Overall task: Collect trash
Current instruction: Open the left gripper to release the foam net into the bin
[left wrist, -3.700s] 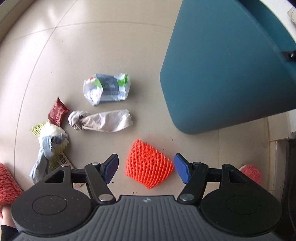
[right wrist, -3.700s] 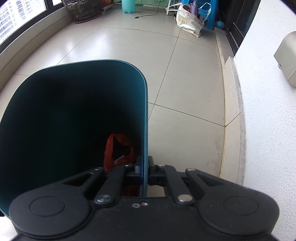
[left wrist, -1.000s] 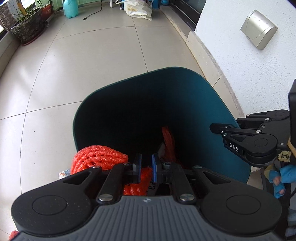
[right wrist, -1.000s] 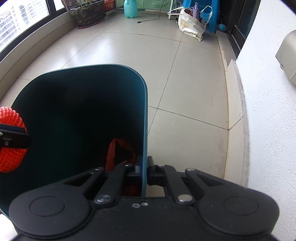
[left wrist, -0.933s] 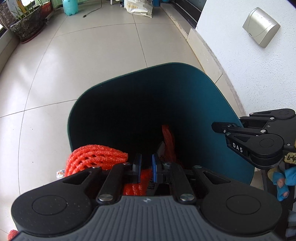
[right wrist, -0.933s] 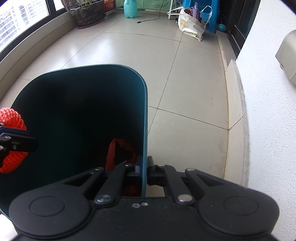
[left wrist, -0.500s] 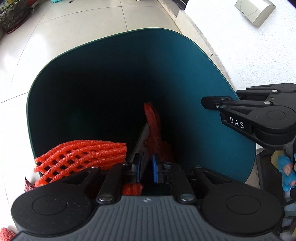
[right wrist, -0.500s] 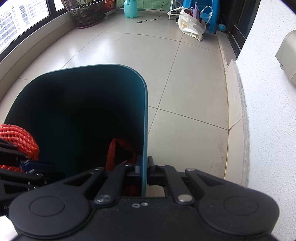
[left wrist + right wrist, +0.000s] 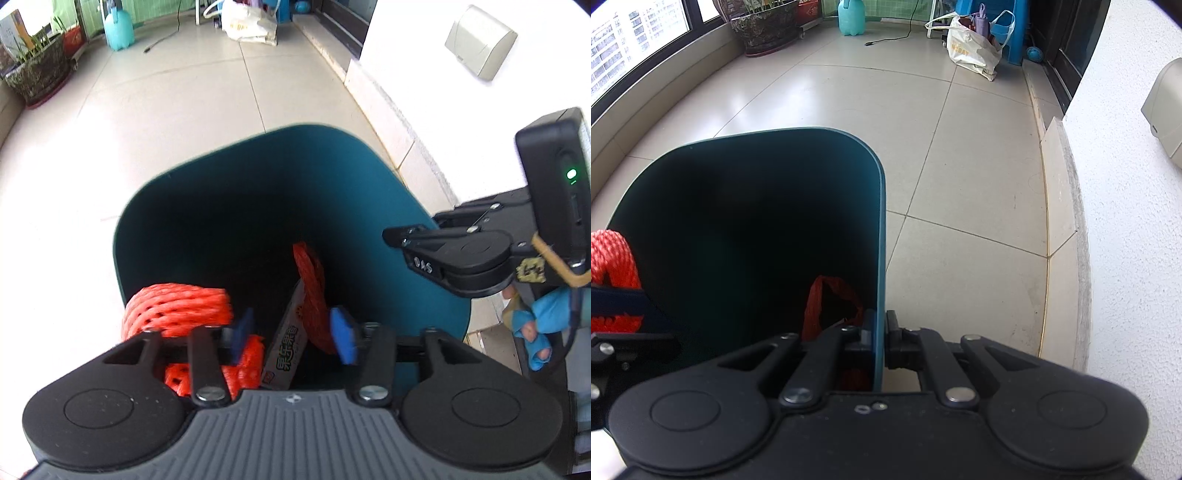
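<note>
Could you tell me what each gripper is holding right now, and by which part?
The right gripper clamps the teal bin by its rim; the left gripper, just opened, holds nothing.

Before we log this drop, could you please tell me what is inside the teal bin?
Inside the teal bin lie an orange foam net, a second orange net and a printed wrapper. The bottom is dark and partly covered by the left hand-held gripper, so anything deeper stays unseen.

Both wrist views look steeply down, close over the teal bin (image 9: 406, 206) they share.
</note>
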Available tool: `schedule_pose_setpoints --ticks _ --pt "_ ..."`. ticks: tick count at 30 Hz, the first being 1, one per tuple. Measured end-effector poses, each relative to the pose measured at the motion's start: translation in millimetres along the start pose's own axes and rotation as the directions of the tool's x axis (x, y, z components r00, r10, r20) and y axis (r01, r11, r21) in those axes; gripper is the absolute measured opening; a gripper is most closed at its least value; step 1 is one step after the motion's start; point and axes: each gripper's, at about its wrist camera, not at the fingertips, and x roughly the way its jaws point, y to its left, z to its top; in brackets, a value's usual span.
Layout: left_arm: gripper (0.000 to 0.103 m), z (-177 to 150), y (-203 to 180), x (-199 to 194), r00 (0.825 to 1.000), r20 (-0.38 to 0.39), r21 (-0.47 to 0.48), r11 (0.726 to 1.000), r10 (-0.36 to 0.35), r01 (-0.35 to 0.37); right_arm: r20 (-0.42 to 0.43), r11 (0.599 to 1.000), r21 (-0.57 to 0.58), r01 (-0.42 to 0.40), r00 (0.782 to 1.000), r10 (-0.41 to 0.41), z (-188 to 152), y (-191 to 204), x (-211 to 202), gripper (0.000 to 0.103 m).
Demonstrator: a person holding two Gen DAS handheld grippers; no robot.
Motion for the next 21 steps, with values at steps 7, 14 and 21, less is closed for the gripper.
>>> schedule_pose_setpoints --ticks 7,14,21 --pt "0.075 9.9 -4.3 -19.8 0.998 0.053 0.018 1.0 0.017 -0.018 0.0 1.0 0.004 -0.002 1.0 0.002 0.4 -0.6 0.0 0.003" --pt "0.075 12.8 -13.0 -17.4 0.998 0.064 0.031 0.999 -0.013 0.011 0.0 1.0 0.006 -0.006 1.0 0.006 0.3 -1.8 0.0 0.004" --pt "0.075 7.4 -19.7 8.2 1.0 0.024 0.04 0.999 -0.02 0.019 0.0 1.0 0.006 -0.01 1.0 0.01 -0.4 -4.7 0.4 0.004"
